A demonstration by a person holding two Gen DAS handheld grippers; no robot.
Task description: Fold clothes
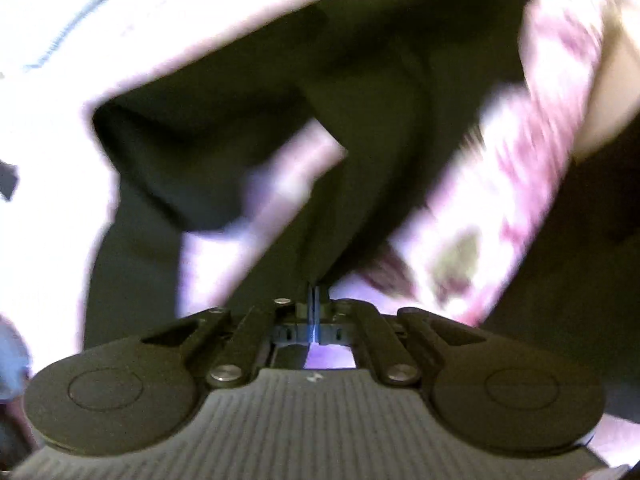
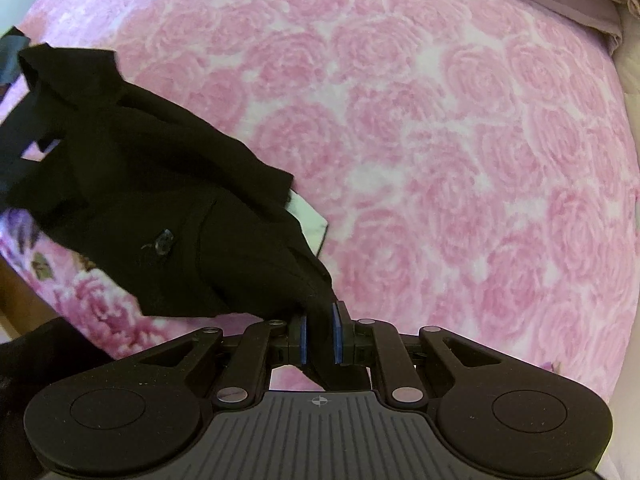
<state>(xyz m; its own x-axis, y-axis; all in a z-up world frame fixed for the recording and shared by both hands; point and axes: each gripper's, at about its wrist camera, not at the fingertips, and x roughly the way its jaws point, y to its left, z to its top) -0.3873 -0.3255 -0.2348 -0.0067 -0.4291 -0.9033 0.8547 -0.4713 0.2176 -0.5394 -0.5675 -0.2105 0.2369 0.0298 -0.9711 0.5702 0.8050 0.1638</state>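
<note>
In the left wrist view, the left gripper [image 1: 314,300] is seen with its jaws pressed almost together on a thin edge of the black, soft fabric garment [image 1: 248,120], which rises away from the fingers in loose, blurred folds. The picture is smeared, so the depth of cloth caught cannot be made out. If only a hem is pinched, a slip could be caused by any sharp pull.

In the right wrist view, the right gripper [image 2: 319,334] is clamped on a thicker bunch of the same black garment [image 2: 160,184], held between blue-padded fingers [image 2: 337,332]. The garment is lifted above the pink rose-patterned fleece blanket [image 2: 460,140] and hangs crumpled to the left, with a dark button [image 2: 162,246] showing. A white rectangular card or tag [image 2: 310,224] is partly covered by it.

Because the cloth is bunched, not spread, a crooked fold could result if it is laid down so. The tag could be dragged along or trapped inside.
</note>
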